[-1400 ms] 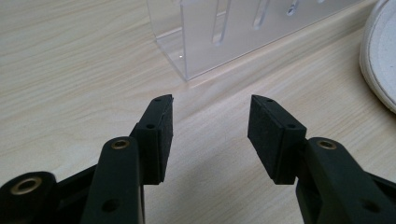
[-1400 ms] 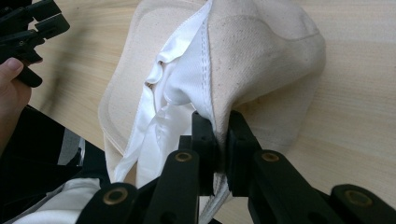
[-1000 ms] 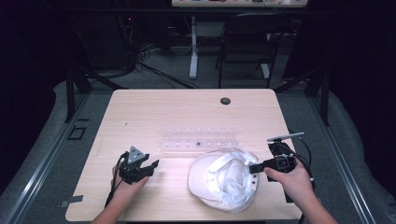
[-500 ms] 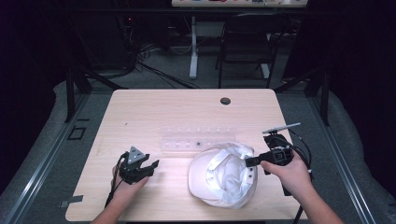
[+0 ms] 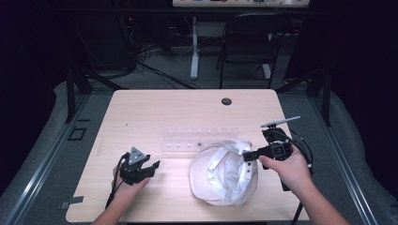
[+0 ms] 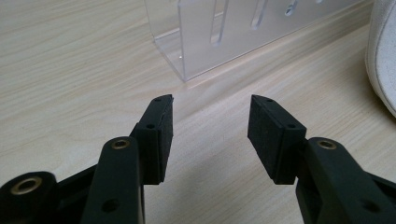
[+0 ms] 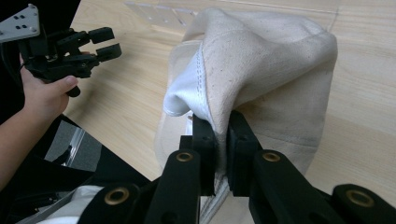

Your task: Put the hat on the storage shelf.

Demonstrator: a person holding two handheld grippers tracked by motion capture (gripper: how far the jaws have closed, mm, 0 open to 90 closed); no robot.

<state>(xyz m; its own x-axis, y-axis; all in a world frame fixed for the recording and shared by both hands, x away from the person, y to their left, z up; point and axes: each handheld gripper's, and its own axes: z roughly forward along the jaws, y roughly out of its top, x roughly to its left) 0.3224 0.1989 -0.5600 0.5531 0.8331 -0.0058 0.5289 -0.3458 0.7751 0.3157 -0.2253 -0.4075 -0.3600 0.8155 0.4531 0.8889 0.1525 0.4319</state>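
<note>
A white cloth cap lies upside down on the front right of the wooden table. My right gripper is shut on the cap's right rim and holds that edge raised off the table. In the right gripper view the jaws pinch a fold of the cream fabric. My left gripper rests low at the front left, open, with nothing between its pads. It points toward a clear plastic rack and the cap's edge.
The clear plastic rack lies flat across the table's middle, just behind the cap. A dark cable hole sits near the far edge. A chair and cables stand on the floor beyond the table.
My right gripper has risen and drawn slightly back with the cap's rim, lifting that side of the cap. The left gripper has stayed where it was.
</note>
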